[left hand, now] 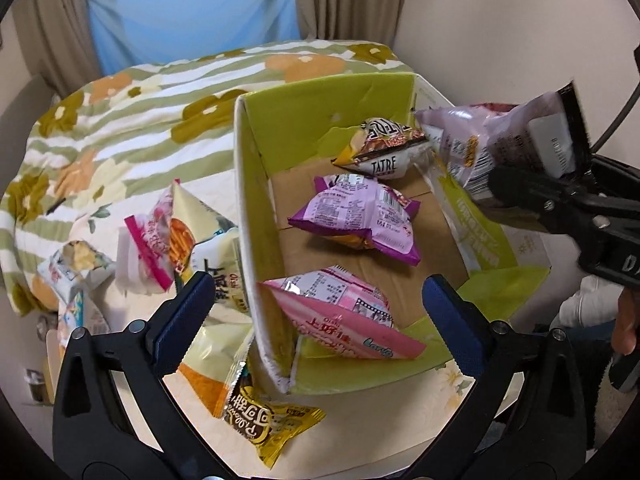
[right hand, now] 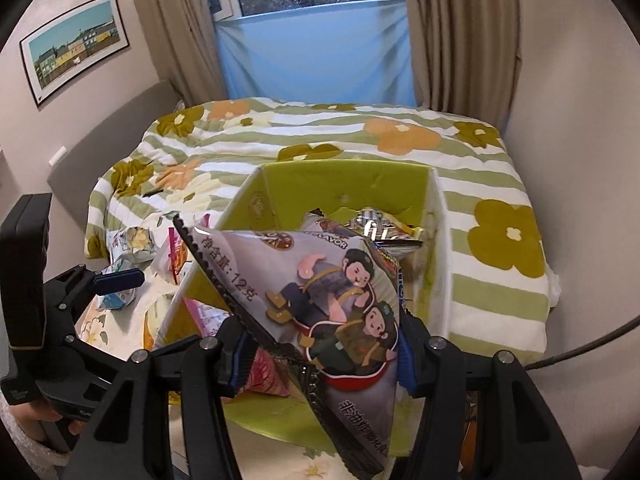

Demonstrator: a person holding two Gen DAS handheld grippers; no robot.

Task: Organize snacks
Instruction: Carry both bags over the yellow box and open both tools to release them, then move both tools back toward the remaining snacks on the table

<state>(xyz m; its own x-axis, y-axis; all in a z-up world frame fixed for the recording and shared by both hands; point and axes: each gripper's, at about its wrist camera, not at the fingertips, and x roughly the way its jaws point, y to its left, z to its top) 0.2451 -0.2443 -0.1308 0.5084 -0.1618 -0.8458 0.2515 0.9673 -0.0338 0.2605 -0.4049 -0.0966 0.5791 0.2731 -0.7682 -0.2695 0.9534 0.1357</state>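
A green-lined cardboard box (left hand: 304, 112) stands on the bed and holds a pink snack bag (left hand: 340, 316), a purple bag (left hand: 356, 216) and a brown-white bag (left hand: 380, 148). My right gripper (right hand: 320, 344) is shut on a grey cartoon snack bag (right hand: 320, 288) and holds it above the box's right rim; the bag also shows in the left wrist view (left hand: 500, 144). My left gripper (left hand: 316, 304) is open and empty over the box's near left corner. Several loose snack bags (left hand: 184, 232) lie left of the box, and a yellow-brown one (left hand: 272, 424) lies in front.
The box (right hand: 344, 184) sits on a green-striped floral blanket (right hand: 460, 168). A wall rises on the right, curtains and a blue-covered window at the back. The left gripper's body (right hand: 60, 320) stands left of the box.
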